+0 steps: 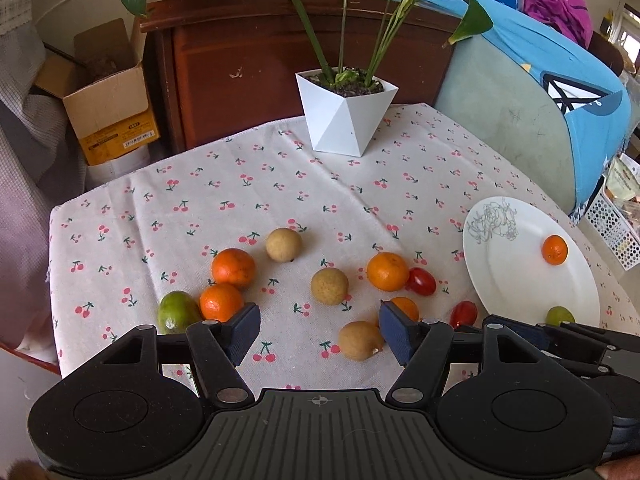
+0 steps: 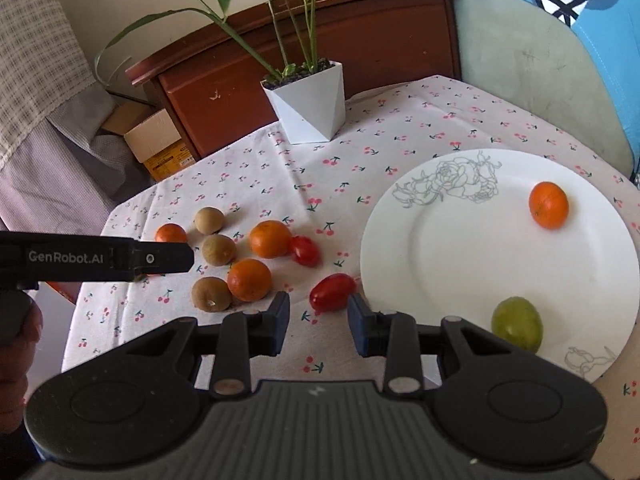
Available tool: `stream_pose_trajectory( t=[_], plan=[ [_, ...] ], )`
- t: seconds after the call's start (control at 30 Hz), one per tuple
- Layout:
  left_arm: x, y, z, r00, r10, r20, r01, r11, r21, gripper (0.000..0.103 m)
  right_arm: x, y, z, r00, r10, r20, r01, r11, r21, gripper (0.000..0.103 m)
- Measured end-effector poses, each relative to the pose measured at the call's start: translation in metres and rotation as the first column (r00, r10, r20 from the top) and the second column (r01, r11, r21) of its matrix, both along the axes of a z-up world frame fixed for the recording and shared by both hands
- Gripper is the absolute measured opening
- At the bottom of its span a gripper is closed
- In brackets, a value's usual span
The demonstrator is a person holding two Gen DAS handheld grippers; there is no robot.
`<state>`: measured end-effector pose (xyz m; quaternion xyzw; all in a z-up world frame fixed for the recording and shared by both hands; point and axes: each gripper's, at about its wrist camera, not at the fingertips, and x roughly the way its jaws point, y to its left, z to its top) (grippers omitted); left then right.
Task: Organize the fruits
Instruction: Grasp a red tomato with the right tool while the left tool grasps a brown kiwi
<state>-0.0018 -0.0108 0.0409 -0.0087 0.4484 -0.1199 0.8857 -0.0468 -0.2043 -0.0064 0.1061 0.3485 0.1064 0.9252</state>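
White faceted planter point(image 1: 347, 120) with a leafy green plant point(image 1: 344, 12) sits at the far edge of the cherry-print tablecloth point(image 1: 224, 196). Dark wooden cabinet point(image 1: 256, 68) is directly behind it. Open cardboard box point(image 1: 108, 104) is off the far-left corner, on the floor. Pale green chair point(image 1: 516, 120) with blue fabric point(image 1: 560, 56) draped over it is off the far-right corner. White perforated basket point(image 1: 612, 228) is past the right edge.

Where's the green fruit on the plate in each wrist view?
Left wrist: green fruit at lower right, on the plate's near edge, partly hidden by the right gripper.
Right wrist: green fruit at lower right, on the plate.
Shared landmark: white plant pot.
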Motion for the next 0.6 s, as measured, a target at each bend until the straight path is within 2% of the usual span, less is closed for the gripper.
stream_pose_trajectory(
  t=[0.33,0.6],
  plan=[
    [-0.003,-0.001,-0.014,0.999,-0.027,-0.027,0.028,0.999,0.03,0.065,0.014,0.006,-0.006,0.999,-0.042,-0.018,0.042,0.999,0.008,0.033],
    [-0.005,-0.004,-0.018,0.998,-0.058,-0.025,0.058,0.998,0.017,0.062,0.018,0.008,-0.007,0.998,-0.069,-0.011,0.069,0.998,-0.012,0.021]
  ],
)
